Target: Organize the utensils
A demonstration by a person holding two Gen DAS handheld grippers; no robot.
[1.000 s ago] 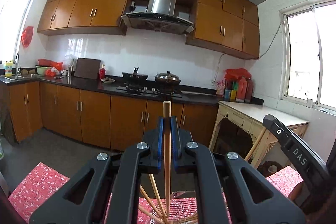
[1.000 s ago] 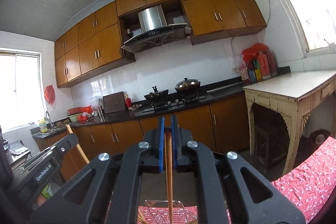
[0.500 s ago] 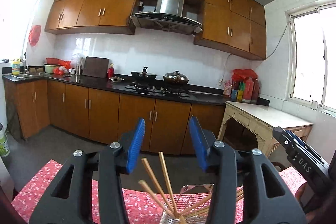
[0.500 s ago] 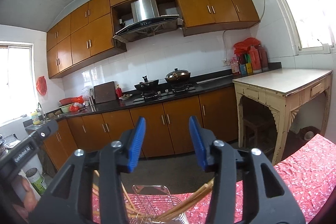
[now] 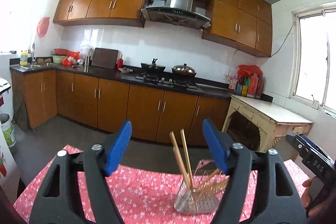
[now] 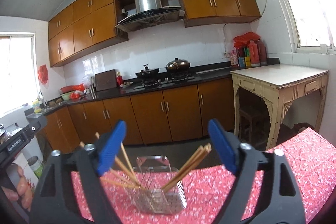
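Note:
A metal wire utensil holder (image 5: 194, 202) stands on the red floral tablecloth (image 5: 134, 192) and holds several wooden chopsticks (image 5: 181, 157) that lean apart. It also shows in the right wrist view (image 6: 162, 197), with chopsticks (image 6: 190, 164) fanned to both sides. My left gripper (image 5: 167, 146) is open and empty, above and behind the holder. My right gripper (image 6: 167, 145) is open and empty, above the holder. The right gripper's body (image 5: 310, 157) shows at the right edge of the left wrist view, and the left gripper's body (image 6: 20, 136) at the left edge of the right wrist view.
Brown cabinets and a black counter with a stove and pots (image 5: 168, 75) run along the far wall. A cream side table (image 6: 279, 81) stands at the right under a window. A white bucket (image 5: 7, 129) sits on the floor at left.
Both grippers were shut on a chopstick each one second ago. They opened, let the chopsticks drop into the holder, and have pulled back and up.

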